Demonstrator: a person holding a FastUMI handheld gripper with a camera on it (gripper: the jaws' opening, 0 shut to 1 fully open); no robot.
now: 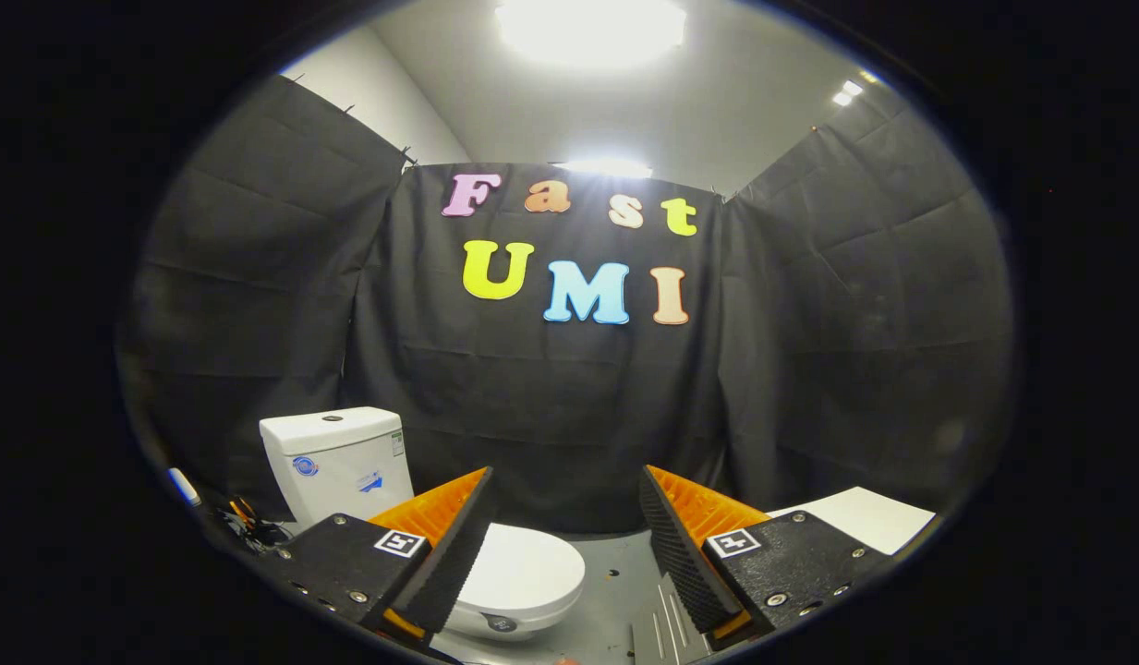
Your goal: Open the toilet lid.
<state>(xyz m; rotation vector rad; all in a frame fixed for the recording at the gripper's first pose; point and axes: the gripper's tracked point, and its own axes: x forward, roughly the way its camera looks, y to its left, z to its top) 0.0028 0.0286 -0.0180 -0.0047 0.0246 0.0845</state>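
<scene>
Gripper (564, 526) jaws wide apart, empty, high above the closed toilet lid (523, 568) ahead-left below the left finger; risk: descending off-centre, skidding off the smooth lid rim.

White toilet lid (523, 568), apparently closed, below tank (336, 462)

The toilet lid (523, 568) looked hard, smooth and shiny, like glossy plastic. The tank (333, 462) behind it looked smooth and shiny too, like glazed china. The wall (551, 416) far off was soft black cloth, dull and full of creases. The floor (615, 600) looked grey, smooth and a little shiny. The gripper (564, 526) was wide open and held nothing; its fingers (454, 554) had rough, ribbed pads that looked matt.
</scene>
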